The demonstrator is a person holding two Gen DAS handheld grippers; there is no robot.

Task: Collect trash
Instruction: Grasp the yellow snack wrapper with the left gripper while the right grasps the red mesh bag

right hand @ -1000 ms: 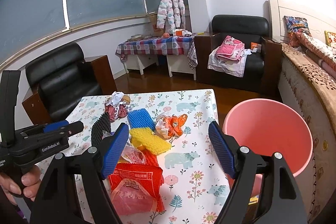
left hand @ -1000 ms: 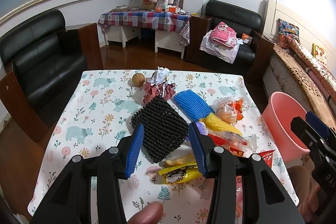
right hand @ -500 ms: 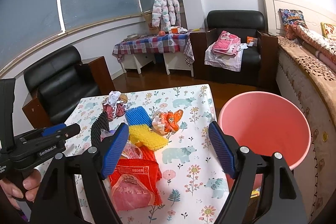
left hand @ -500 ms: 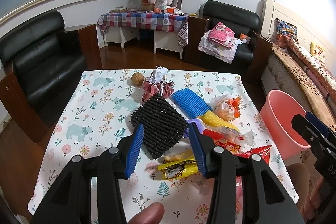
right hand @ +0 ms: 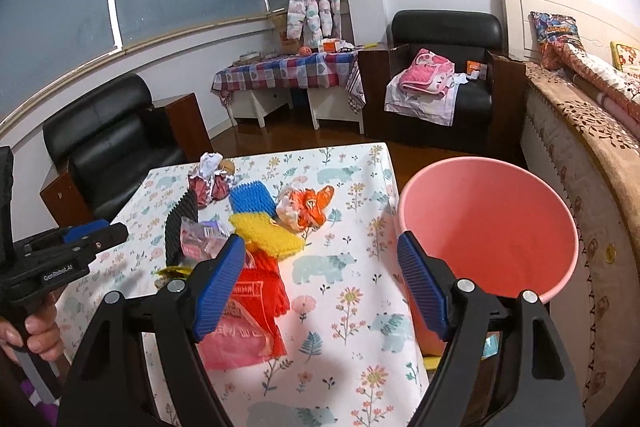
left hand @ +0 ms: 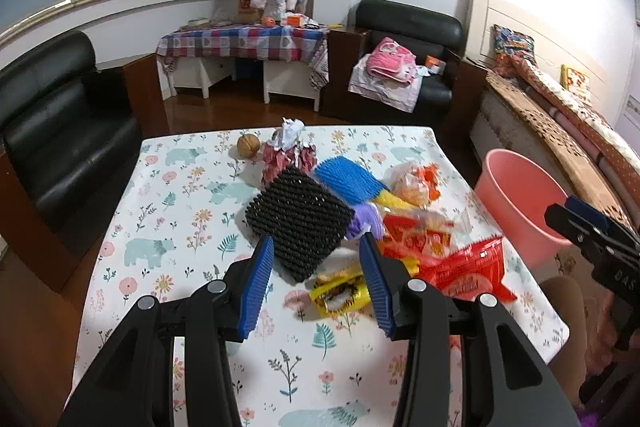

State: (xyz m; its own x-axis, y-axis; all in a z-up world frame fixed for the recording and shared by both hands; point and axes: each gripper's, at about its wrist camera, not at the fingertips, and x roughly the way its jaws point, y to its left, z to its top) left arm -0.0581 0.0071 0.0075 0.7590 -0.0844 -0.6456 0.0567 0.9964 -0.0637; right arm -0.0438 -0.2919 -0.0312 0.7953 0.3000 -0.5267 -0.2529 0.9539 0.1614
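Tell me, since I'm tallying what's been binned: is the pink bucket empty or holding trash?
Looks empty. The pink bucket stands upright beside the table, and its visible inner wall is bare; the very bottom is hidden.

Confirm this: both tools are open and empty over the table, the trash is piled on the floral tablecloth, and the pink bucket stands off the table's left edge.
One detail is wrong: the pink bucket stands off the table's right edge, not the left, as the right wrist view shows. The rest holds: the left tool and right tool are open and empty, and the trash, such as the black foam net, lies on the floral tablecloth.
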